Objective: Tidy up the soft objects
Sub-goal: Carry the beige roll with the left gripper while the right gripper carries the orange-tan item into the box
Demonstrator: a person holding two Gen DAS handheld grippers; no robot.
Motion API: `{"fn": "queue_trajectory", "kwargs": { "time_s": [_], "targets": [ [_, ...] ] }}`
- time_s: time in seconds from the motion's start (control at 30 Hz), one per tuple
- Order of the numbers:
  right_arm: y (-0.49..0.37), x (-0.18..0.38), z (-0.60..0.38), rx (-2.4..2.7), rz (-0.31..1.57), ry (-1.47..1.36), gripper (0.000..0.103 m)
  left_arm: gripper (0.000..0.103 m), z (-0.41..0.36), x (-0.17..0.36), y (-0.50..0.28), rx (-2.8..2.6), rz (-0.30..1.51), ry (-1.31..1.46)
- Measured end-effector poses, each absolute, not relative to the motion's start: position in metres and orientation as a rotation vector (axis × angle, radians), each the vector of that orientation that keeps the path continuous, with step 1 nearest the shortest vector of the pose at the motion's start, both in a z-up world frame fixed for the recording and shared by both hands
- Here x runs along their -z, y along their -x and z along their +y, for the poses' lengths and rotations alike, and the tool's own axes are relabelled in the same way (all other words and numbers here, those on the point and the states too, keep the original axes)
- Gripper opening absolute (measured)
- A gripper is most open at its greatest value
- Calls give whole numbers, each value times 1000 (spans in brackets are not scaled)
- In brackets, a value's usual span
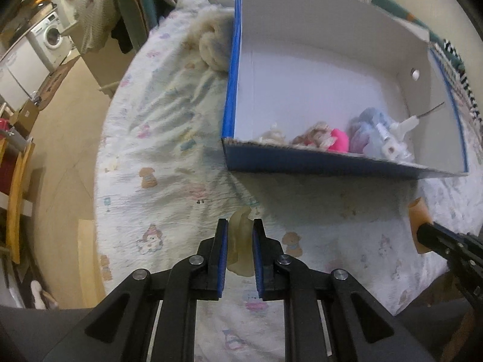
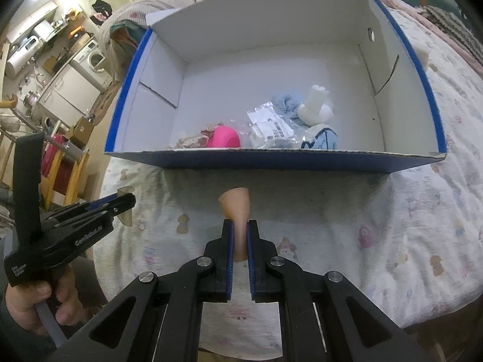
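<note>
A blue cardboard box point(image 1: 317, 166) with a white inside stands on the bed; it also shows in the right wrist view point(image 2: 271, 163). In it lie a pink soft toy point(image 2: 225, 138), a packet in clear plastic point(image 2: 270, 125), and a white and blue plush point(image 2: 317, 114). My left gripper point(image 1: 240, 226) is shut on a pale yellowish soft piece point(image 1: 240, 241) in front of the box. My right gripper point(image 2: 240, 226) is shut on a peach soft piece point(image 2: 237, 208), just short of the box's near wall. A cream fluffy plush point(image 1: 211, 45) lies left of the box.
The bed has a white quilt with small cartoon prints point(image 1: 157, 150). Its left edge drops to the floor point(image 1: 60, 150). A washing machine point(image 1: 52, 36) and cabinets stand far left. A wooden rack point(image 1: 18, 196) stands beside the bed. Patterned cloth point(image 2: 452, 30) lies right of the box.
</note>
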State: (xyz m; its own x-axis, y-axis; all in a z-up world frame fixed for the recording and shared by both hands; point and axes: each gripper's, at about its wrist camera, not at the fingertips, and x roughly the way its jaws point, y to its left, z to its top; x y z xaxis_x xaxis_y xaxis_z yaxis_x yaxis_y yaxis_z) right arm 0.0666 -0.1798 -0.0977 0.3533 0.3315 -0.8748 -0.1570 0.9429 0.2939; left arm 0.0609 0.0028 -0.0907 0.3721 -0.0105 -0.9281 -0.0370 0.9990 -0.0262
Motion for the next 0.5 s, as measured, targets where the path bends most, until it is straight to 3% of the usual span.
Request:
{"fn": "queue_trajectory", "kwargs": {
  "time_s": [0.5],
  "targets": [
    [-70, 24, -208, -361, 999, -294, 10, 14, -23, -9, -65, 95, 1014, 53]
  ]
}}
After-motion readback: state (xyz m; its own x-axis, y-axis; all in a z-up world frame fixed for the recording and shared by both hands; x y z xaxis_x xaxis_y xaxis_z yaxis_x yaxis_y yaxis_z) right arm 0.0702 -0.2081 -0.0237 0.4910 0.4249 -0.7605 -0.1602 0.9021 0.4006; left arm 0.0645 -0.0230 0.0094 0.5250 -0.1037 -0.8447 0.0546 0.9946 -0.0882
